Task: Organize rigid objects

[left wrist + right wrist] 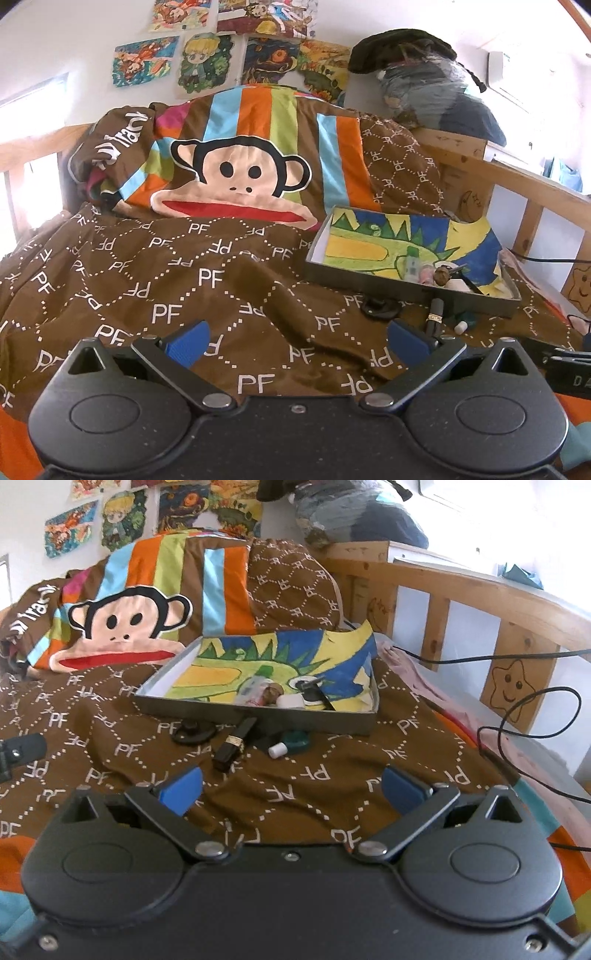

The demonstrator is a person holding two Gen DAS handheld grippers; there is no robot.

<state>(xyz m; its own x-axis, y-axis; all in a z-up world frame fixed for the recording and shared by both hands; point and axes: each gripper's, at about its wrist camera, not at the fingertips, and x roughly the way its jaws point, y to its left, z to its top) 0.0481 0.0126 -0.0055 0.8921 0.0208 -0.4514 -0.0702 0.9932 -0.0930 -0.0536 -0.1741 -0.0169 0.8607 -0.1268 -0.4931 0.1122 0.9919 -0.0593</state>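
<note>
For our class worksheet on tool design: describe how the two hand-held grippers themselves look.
Both match. The left hand-held gripper and right hand-held gripper have matte black bodies with two round housings, black linkage arms on silver pivot screws, and blue finger pads. No sleeves or hands show.

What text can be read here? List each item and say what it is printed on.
"PF": repeated in white all over the brown blanket.
"frank" (partly folded, so uncertain): white letters on the brown pillow.
"DA": cut off by the frame edge, on a black object at right in the left wrist view.
Label on the green tube in the tray: too small to read.
Gold band on the black tube: unreadable.
</note>
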